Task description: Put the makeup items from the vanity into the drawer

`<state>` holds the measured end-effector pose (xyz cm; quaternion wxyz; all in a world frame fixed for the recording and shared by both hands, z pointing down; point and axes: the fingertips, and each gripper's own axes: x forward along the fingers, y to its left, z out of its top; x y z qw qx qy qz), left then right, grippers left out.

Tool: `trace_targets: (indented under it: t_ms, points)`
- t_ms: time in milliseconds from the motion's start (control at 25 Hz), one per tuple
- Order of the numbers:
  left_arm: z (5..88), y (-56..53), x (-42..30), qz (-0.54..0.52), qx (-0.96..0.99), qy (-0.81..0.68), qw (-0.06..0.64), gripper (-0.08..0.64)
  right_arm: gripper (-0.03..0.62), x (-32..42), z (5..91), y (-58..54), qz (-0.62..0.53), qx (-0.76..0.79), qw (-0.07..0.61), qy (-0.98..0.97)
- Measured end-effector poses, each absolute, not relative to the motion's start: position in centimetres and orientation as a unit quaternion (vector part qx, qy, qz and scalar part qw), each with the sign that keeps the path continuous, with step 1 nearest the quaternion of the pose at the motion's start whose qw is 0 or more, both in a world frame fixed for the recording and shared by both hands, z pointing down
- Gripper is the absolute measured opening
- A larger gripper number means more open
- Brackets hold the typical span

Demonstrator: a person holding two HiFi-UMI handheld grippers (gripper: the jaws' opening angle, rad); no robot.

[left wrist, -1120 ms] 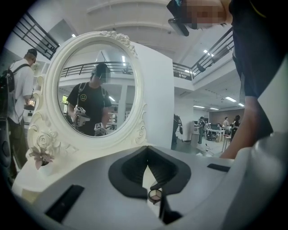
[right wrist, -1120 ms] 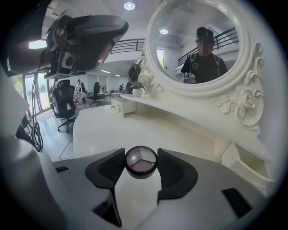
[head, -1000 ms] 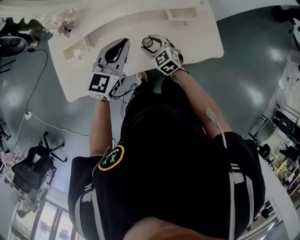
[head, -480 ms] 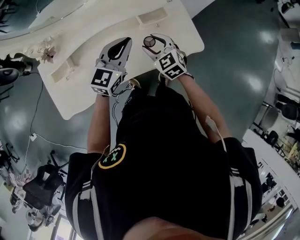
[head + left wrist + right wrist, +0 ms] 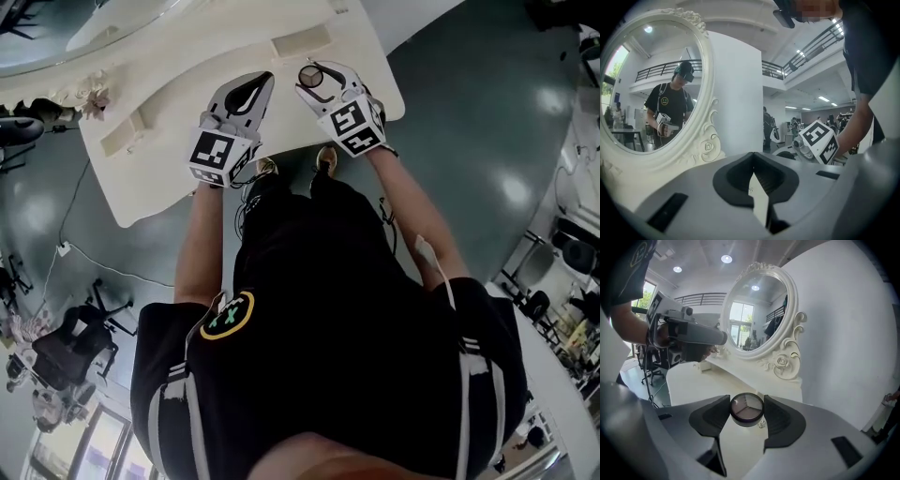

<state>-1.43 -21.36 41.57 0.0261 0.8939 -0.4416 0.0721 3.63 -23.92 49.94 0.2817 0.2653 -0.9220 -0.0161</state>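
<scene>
Item: one round compact (image 5: pixel 746 408) with three shade wedges showing. It sits between the pads of the right hand-held gripper (image 5: pixel 746 414), pinched on both sides. It is off the surface, above the near right part of the counter (image 5: pixel 159 178).

Left hand-held gripper (image 5: pixel 752 171): jaws pressed together, nothing between them. It sits just left of the right one, also over the near edge.

Step, as judged: carry phase. The compact is picked up and not yet stowed.

Next move calls for:
- Finding the drawer; no open drawer shows in any view.
- Likely using the empty left hand-held gripper to pull it open.
- Lowering the compact in level before letting go, since the pinch is only on its rim.

Count:
- compact: 1
- hand-held grippers: 2
- oval mirror (image 5: pixel 757 315) at the far side: 1
- small raised box units on the counter: 2, one far right (image 5: pixel 302 42), one left (image 5: pixel 125 139); whether either is the drawer I cannot tell
- other loose makeup on the counter: none that I can make out
</scene>
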Motion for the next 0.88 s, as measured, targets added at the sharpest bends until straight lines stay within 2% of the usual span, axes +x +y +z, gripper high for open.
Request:
trace_targets:
  t_ms: [400, 880]
  points:
    - [43.1, -24.4, -2.2, 0.07, 0.909, -0.409, 0.042, 0.018, 0.247, 2.4, 49.8, -28.4, -0.013, 0.284, 0.286, -0.915]
    - [43.5, -26.5, -3.5, 0.069, 0.916, -0.392, 0.045, 0.02, 0.247, 1.5, 55.0, -34.7, 0.052, 0.316, 0.33, -0.888]
